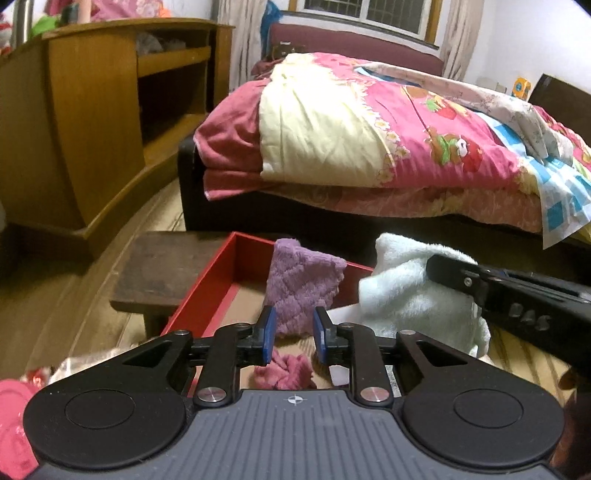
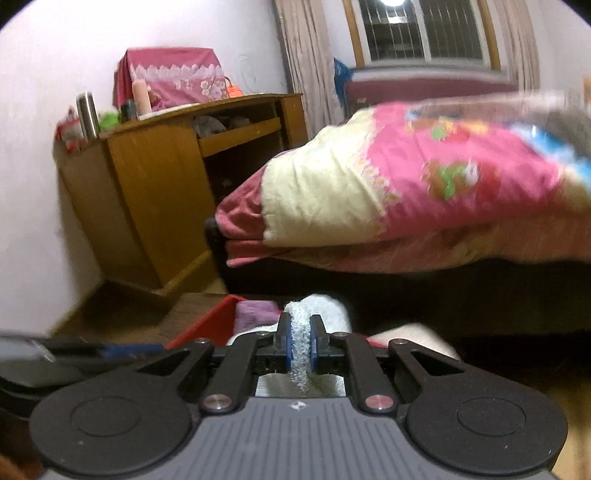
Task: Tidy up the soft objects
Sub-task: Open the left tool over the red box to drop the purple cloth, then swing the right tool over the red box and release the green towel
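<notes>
Two tongs | left (image 1: 293, 334) spread, empty | right (image 2: 299, 341) pinching white towel (image 2: 300, 354) | pink cloth (image 1: 286, 373) left-view only

Warm, dim indoor light fills both views. A lamp glares as a reflection in the dark window (image 2: 424, 29). Below the window, the right wrist view smears the quilt (image 2: 424, 177) with motion blur. Fisheye bending curves the edges, and corners go black.

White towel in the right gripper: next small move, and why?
Probably carry it left over the red box and lower it beside the purple cloth. The right gripper is shut on the white towel, which hangs at the box's right edge; the left gripper is open and holds nothing.
</notes>
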A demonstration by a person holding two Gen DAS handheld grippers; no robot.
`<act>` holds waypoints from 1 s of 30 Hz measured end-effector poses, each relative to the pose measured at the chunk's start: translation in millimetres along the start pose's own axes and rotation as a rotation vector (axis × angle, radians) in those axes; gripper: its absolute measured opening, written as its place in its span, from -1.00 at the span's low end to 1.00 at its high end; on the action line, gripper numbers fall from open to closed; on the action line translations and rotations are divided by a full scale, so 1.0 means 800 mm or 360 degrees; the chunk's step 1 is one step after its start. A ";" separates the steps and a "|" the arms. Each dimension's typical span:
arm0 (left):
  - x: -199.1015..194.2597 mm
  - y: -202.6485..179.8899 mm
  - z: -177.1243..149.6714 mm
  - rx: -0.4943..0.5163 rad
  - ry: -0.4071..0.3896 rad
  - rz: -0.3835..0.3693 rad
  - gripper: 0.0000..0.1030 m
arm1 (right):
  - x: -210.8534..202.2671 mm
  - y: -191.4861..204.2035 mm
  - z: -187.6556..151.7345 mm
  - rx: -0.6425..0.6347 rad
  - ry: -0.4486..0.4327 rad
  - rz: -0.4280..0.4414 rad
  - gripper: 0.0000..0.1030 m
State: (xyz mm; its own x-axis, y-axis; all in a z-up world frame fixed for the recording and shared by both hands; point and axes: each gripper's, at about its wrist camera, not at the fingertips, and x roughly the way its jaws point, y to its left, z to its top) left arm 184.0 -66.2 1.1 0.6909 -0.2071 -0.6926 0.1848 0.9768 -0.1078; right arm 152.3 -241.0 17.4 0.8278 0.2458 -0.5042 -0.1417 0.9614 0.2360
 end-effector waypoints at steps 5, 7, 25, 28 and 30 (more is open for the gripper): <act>-0.039 0.009 -0.003 -0.0058 -0.0047 -0.0038 -0.48 | -0.040 -0.005 0.011 0.0177 -0.0030 0.0183 -1.00; -0.052 0.008 -0.006 -0.0068 -0.0062 -0.0046 -0.46 | -0.060 -0.001 0.018 0.0217 -0.0063 0.0252 -1.00; -0.066 0.011 -0.015 -0.0101 -0.0064 -0.0093 -0.38 | -0.031 -0.015 0.032 0.0433 0.0032 0.0376 -1.00; -0.068 0.014 -0.012 -0.0128 -0.0072 -0.0093 -0.35 | -0.059 -0.008 0.045 0.0438 -0.0092 0.0543 -1.00; -0.073 0.017 -0.011 -0.0155 -0.0085 -0.0107 -0.35 | -0.072 -0.002 0.053 0.0487 -0.0102 0.0679 -1.00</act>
State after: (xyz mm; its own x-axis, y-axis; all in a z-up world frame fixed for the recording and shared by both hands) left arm 140.2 -40.7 33.8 0.7158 -0.2724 -0.6430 0.1650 0.9607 -0.2233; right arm 127.7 -262.0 81.4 0.7641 0.5900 -0.2607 -0.3162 0.6949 0.6458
